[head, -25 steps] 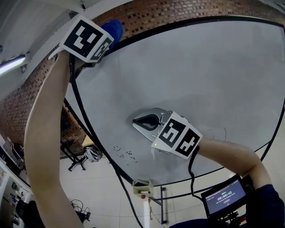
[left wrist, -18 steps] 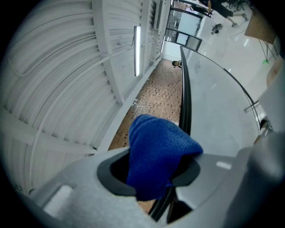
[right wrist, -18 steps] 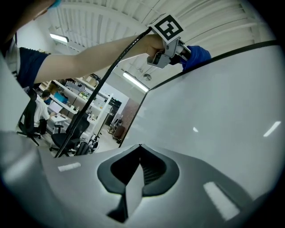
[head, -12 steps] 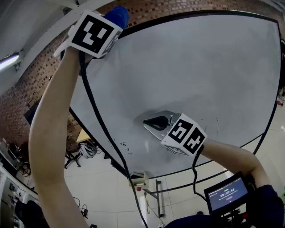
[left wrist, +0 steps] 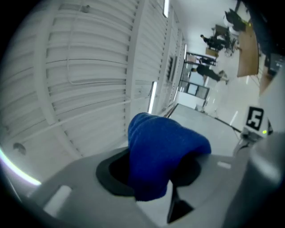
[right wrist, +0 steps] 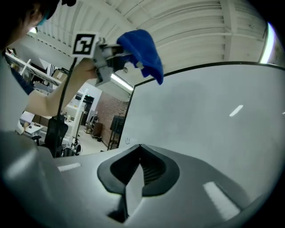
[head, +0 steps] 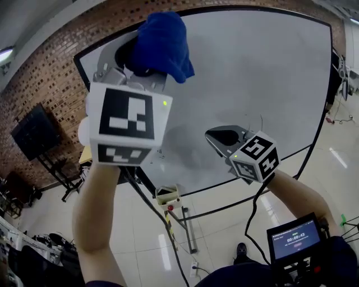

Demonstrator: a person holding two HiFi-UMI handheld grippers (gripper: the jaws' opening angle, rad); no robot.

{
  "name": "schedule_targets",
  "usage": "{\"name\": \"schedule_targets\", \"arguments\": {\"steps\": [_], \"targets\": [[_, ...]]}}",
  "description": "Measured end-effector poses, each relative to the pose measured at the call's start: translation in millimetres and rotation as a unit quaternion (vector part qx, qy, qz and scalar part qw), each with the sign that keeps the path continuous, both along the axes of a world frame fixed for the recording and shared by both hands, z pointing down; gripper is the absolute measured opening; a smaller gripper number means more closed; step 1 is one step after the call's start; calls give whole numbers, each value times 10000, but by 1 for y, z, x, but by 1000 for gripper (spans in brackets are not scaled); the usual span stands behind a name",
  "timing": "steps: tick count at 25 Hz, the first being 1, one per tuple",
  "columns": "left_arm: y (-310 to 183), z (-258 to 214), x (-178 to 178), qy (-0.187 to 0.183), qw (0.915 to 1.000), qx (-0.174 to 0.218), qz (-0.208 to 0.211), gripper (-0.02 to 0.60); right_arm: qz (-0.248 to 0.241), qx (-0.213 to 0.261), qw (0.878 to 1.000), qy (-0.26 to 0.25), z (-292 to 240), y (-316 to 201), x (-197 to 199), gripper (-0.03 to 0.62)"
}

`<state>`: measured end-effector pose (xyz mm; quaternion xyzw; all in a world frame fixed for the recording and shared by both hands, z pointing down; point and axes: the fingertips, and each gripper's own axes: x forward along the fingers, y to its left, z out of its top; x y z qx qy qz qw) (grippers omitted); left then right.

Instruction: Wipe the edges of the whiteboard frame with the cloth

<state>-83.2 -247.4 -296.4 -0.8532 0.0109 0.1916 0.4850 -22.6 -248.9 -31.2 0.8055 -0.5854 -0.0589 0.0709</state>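
Observation:
My left gripper point(head: 150, 56) is raised in front of the whiteboard's upper left corner, shut on a bunched blue cloth point(head: 163, 44). In the left gripper view the cloth point(left wrist: 161, 153) fills the gap between the jaws and hangs over them. The whiteboard point(head: 252, 73) is large and white, with a thin black frame point(head: 235, 7) round it. The cloth is off the frame, a little in front of it. My right gripper point(head: 220, 136) is lower, before the board's middle; it is shut point(right wrist: 140, 165) with nothing in it.
The board stands on a wheeled stand with a small beige box point(head: 167, 197) at its lower edge. A dark screen on a stand point(head: 33, 133) is by the brick wall point(head: 53, 73) at left. A timer display point(head: 295, 237) sits at lower right. A cable point(head: 162, 224) hangs from my left gripper.
The left gripper with the cloth has come off the board's top left corner, down and towards the camera. The right gripper has sunk and shifted right, still shut.

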Motion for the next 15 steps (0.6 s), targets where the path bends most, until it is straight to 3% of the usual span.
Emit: {"name": "schedule_targets", "arguments": {"steps": [3,6,9,12,15], "targets": [[37,105,-47,-542,9966,-195,585,178,273,107,9995,-153,27,40,-16,9],[53,198,-80,-1175,9860,-787,883,176,415,88,9982,-428,49,65,-37,9],[54,270,-103,-1793,9669,-1543,960,177,505,-6,9967,-638,66,78,-66,10],[57,343,-108,-2327,9450,-2178,741,176,636,12,9952,-739,91,100,-74,10],[71,408,-122,-2628,9232,-2768,459,176,841,64,9929,-844,127,134,-78,11]]}}
